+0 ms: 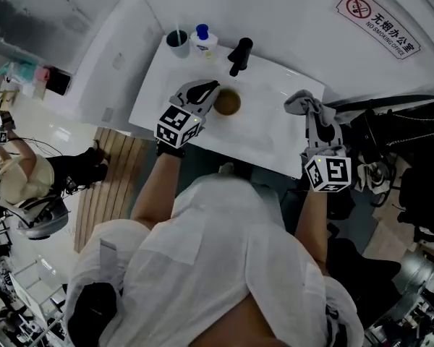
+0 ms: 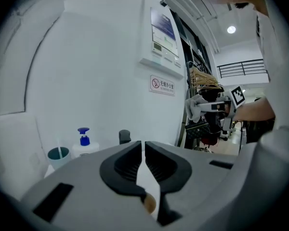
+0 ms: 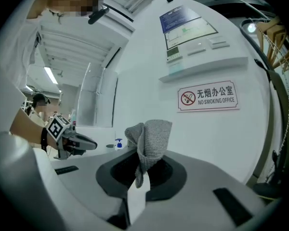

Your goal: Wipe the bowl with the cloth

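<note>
Bowl (image 1: 227,102): small, round, brown, and we note it sits on the white table (image 1: 267,132), near its middle. The left gripper (image 1: 211,87) lies just left of it, jaws together with nothing between them; whether it touches the bowl we cannot tell. At the table's right end, the right gripper (image 3: 145,163) is clamped on a grey cloth (image 3: 149,138), which stands bunched above the jaws, well apart from the bowl. Along the far edge we see a teal cup (image 1: 177,42), a blue-capped pump bottle (image 1: 202,40) and a black object (image 1: 239,55). The white wall behind carries a no-smoking sign (image 1: 380,24).
</note>
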The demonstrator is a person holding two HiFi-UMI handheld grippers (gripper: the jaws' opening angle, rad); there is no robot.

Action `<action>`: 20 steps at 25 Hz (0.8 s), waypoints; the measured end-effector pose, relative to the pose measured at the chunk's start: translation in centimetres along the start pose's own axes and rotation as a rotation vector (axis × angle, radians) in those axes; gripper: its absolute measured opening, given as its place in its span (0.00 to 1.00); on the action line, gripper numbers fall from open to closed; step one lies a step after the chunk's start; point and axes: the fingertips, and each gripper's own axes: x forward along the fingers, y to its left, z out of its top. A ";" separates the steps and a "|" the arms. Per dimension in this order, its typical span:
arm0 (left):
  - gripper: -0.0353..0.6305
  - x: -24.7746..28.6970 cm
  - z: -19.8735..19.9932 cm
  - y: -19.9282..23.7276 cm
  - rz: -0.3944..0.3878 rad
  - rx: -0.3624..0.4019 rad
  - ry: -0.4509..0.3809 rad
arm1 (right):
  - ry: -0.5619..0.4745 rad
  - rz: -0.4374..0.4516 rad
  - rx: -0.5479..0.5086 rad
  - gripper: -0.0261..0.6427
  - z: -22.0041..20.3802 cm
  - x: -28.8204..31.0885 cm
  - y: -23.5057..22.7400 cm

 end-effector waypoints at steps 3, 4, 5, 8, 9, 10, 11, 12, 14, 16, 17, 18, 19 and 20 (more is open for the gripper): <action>0.08 1.3 -1.1 1.4 -0.011 -0.003 0.033 | 0.013 0.008 -0.002 0.09 -0.5 1.8 0.1; 0.08 1.7 -1.5 1.8 -0.014 -0.004 0.047 | 0.016 0.014 -0.003 0.09 -0.7 2.3 0.2; 0.08 2.2 -2.0 2.1 -0.015 -0.006 0.062 | 0.020 0.020 -0.005 0.10 -0.9 2.7 0.3; 0.09 3.4 -3.8 2.9 -0.015 -0.025 0.112 | 0.030 0.040 -0.001 0.09 -1.6 3.7 0.4; 0.11 3.9 -4.6 3.1 -0.013 -0.034 0.131 | 0.034 0.047 0.002 0.09 -1.8 3.9 0.4; 0.14 4.3 -5.4 3.3 -0.013 -0.041 0.152 | 0.038 0.055 0.005 0.09 -2.0 4.2 0.5; 0.17 4.7 -6.3 3.5 -0.012 -0.046 0.174 | 0.043 0.063 0.007 0.09 -2.3 4.4 0.5; 0.18 5.1 -7.2 3.6 -0.012 -0.049 0.197 | 0.047 0.070 0.010 0.09 -2.5 4.6 0.6; 0.19 5.8 -9.0 3.9 -0.012 -0.059 0.242 | 0.057 0.084 0.015 0.09 -3.0 4.9 0.7; 0.19 6.5 -10.7 4.2 -0.010 -0.075 0.279 | 0.067 0.098 0.015 0.09 -3.5 5.2 0.6; 0.19 6.9 -11.6 4.3 -0.008 -0.082 0.296 | 0.074 0.105 0.013 0.09 -3.8 5.5 0.6; 0.20 7.3 -12.4 4.4 -0.005 -0.089 0.314 | 0.082 0.111 0.010 0.09 -4.2 5.7 0.6; 0.20 7.6 -13.3 4.5 -0.003 -0.093 0.331 | 0.089 0.117 0.007 0.09 -4.5 5.9 0.6; 0.21 8.0 -14.2 4.6 -0.002 -0.098 0.350 | 0.095 0.122 0.005 0.09 -4.8 6.1 0.6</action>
